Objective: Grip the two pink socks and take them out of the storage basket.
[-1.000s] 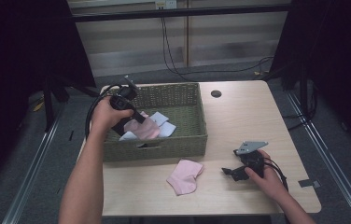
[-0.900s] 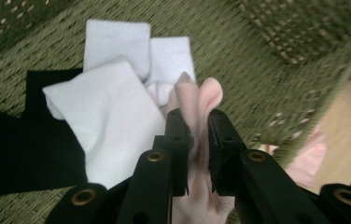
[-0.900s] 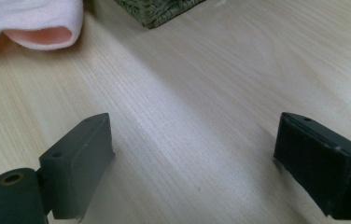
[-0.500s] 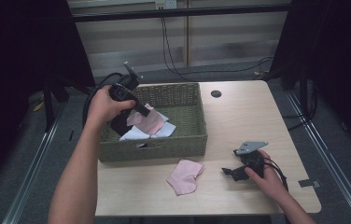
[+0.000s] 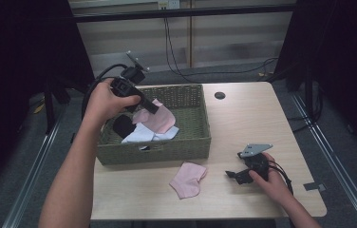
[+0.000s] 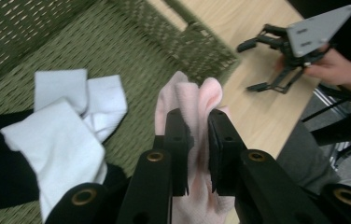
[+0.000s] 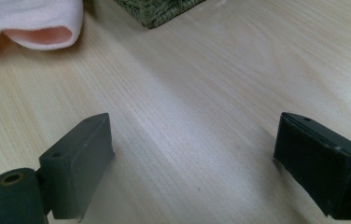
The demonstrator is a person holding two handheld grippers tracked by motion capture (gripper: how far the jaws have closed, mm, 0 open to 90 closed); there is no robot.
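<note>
Pink sock [image 6: 190, 100] lifted above woven basket [image 5: 200, 137] on pale wood table [image 5: 257, 118], pinched in left gripper [image 6: 197, 140].

Lower part of held sock cut off behind the jaws; black item under white socks [image 6: 66, 126] hard to make out. Right gripper [image 7: 192, 158] spread wide, resting low over table near second pink sock [image 5: 187, 179]. Dark curtains either side, cables along far wall.

You will find nothing to read here — no text, no label, no brand, no number and no sign can be made out on any surface.
</note>
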